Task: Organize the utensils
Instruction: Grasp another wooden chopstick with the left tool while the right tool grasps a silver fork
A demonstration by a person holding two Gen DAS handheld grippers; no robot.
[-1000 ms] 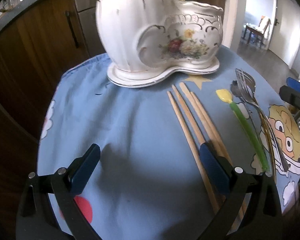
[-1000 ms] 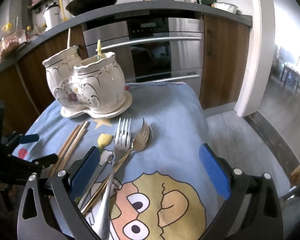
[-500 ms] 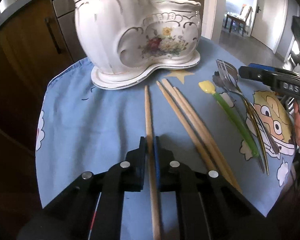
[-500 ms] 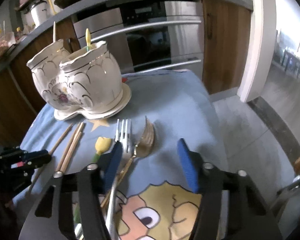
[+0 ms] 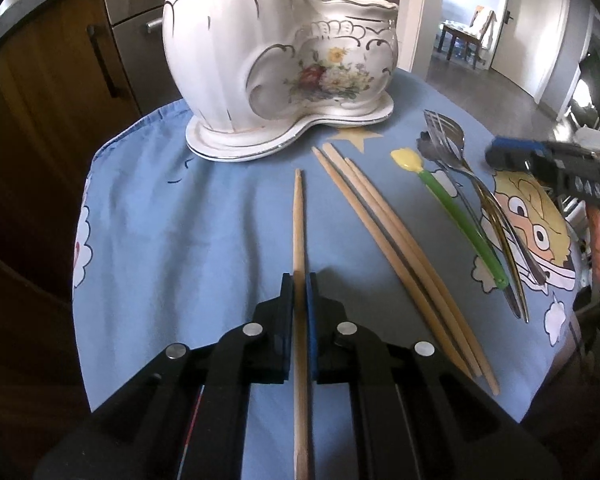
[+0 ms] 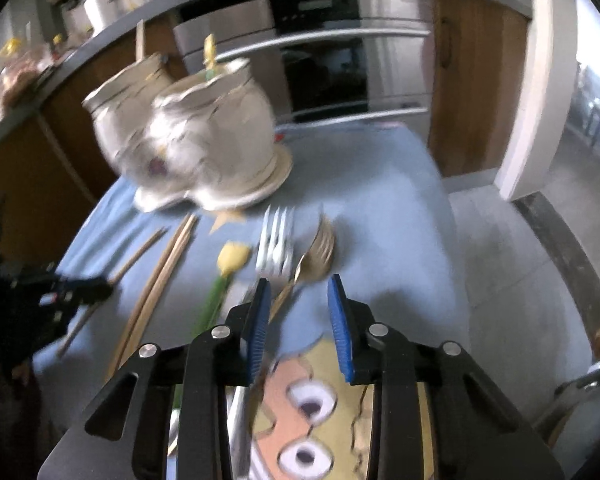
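Observation:
My left gripper [image 5: 299,284] is shut on a wooden chopstick [image 5: 299,220] that points toward the white ceramic holder [image 5: 276,60]. Three more chopsticks [image 5: 384,232] lie to its right on the blue cloth. A green spoon with a yellow tulip end [image 5: 452,208], a silver fork [image 5: 444,132] and a gold fork lie further right. In the right wrist view my right gripper [image 6: 298,292] is partly open over the gold fork [image 6: 318,248], beside the silver fork [image 6: 274,240]. Nothing is held between its jaws. The holder [image 6: 196,140] stands beyond, blurred.
The blue cartoon cloth [image 5: 180,220] covers a small table whose edges fall off near left and right. Wooden cabinets [image 5: 40,100] and an oven [image 6: 324,72] stand behind. The right gripper [image 5: 540,164] shows at the right edge of the left wrist view.
My left gripper shut on one chopstick, pulled it left apart from the others and raised it. My right gripper narrowed its jaws and moved forward over the forks.

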